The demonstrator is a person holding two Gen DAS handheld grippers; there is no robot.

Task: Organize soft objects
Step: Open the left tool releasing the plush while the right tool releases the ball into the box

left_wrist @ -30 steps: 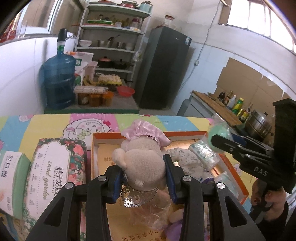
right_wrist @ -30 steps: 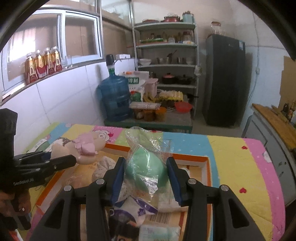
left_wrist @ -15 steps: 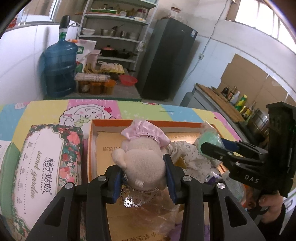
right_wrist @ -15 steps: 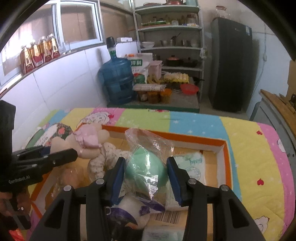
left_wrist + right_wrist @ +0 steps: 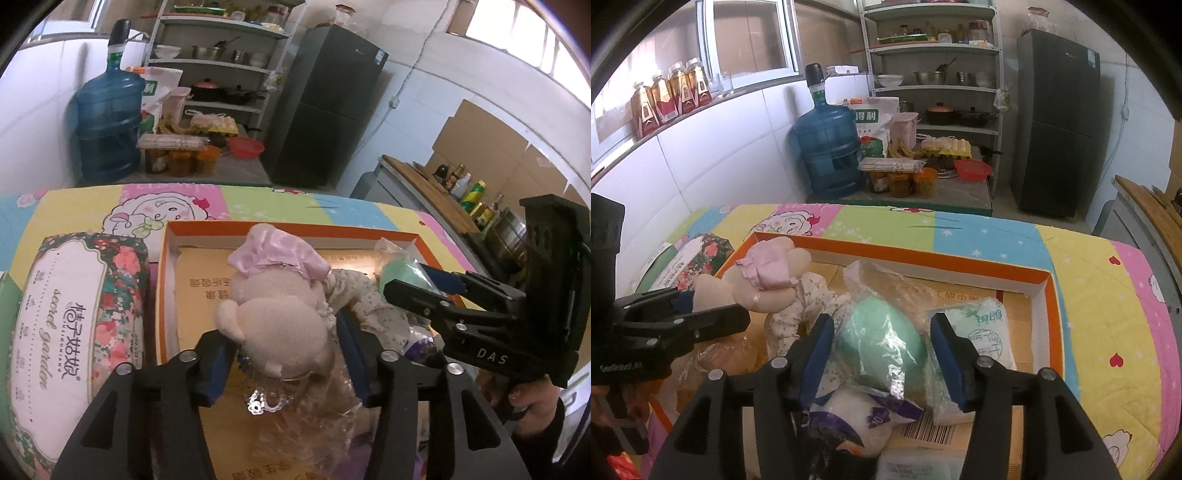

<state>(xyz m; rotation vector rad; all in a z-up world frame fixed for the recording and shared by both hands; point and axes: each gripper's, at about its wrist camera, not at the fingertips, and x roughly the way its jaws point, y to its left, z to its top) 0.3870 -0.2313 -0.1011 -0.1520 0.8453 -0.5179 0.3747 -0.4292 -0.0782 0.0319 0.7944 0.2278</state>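
Blue-padded left gripper jaws have just been opening; plush toy sits btwn them, w/ a gap on its right side, left pad at its ear, so grip looks released. Right gripper also just opening; green ball in plastic bag btwn the pads, gaps showing both sides. Both toys lie inside orange box, plush at box's left part, ball mid-box, white packet just right of ball. Floral tissue pack lies outside box's left wall, on a colourful quilt.
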